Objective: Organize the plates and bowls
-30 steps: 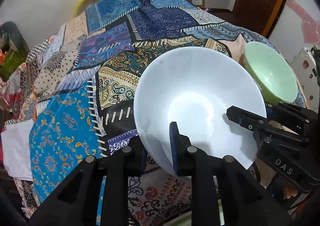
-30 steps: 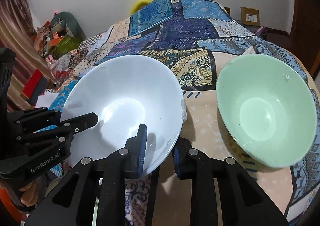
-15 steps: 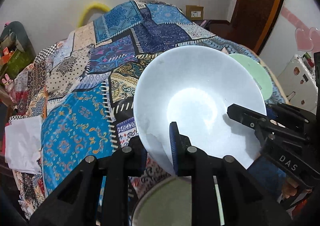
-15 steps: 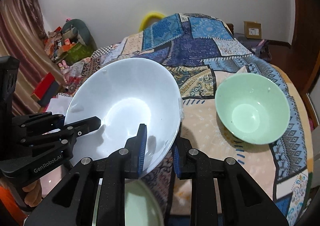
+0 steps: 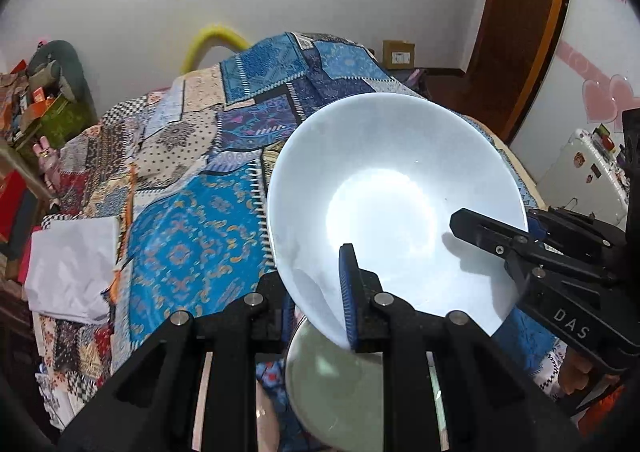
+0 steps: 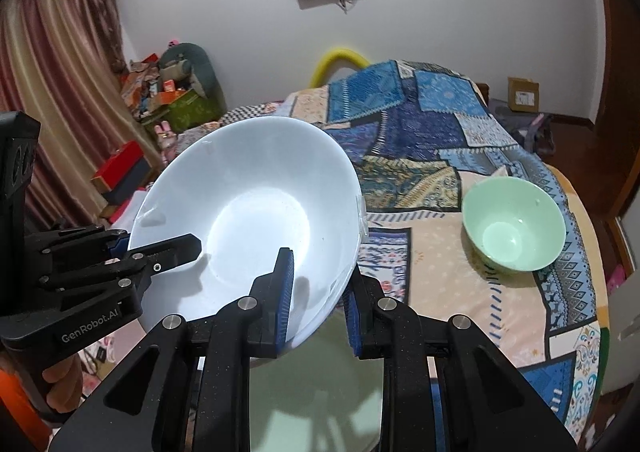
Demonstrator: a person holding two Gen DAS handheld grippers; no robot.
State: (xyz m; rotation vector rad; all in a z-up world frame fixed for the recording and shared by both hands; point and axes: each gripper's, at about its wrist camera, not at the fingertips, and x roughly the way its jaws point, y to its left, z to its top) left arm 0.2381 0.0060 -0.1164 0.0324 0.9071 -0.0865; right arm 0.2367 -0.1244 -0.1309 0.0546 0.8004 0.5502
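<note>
White and smooth, the big bowl point(image 5: 394, 207) hangs in the air, tipped, gripped on its rim from two sides; the left tongs point(image 5: 316, 302) pinch the near edge tight, and the right tongs point(image 6: 316, 298) pinch the edge nearest them; a second ago the bowl sat low over the patchwork cloth point(image 6: 436, 155), and now it is lifted higher; the small green bowl point(image 6: 514, 230) sits on the cloth, well beyond the right tongs; the carry has likely begun.
</note>
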